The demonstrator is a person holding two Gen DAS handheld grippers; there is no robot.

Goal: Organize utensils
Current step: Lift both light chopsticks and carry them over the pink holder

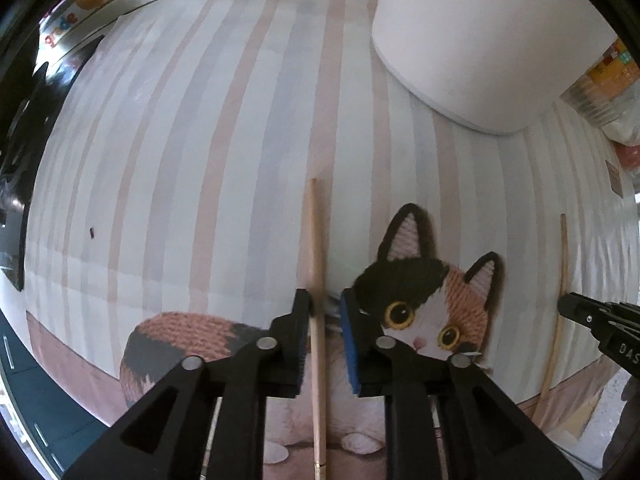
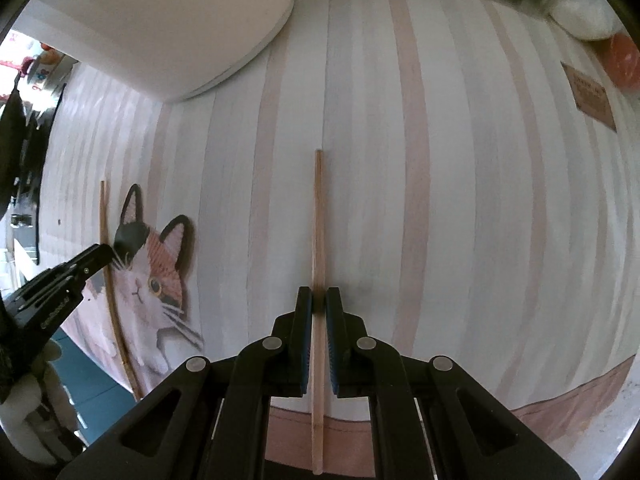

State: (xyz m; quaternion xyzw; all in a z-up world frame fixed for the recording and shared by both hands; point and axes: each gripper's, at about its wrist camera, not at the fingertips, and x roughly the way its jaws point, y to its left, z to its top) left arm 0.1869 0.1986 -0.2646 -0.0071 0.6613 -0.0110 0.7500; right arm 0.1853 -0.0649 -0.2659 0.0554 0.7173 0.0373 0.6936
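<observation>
On the striped cat mat (image 1: 192,160), below the white container (image 1: 472,48), two chopsticks lie parallel, long axes near-to-far: the left gripper (image 1: 325,308), jaws slightly spread, straddles one chopstick (image 1: 316,248); the right gripper (image 2: 319,300) pinches the other chopstick (image 2: 319,220).

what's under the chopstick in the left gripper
Under the chopstick lies the striped mat, and nearer the camera the mat's printed cat. The left gripper and the stick itself cover the strip of mat directly beneath them.
</observation>
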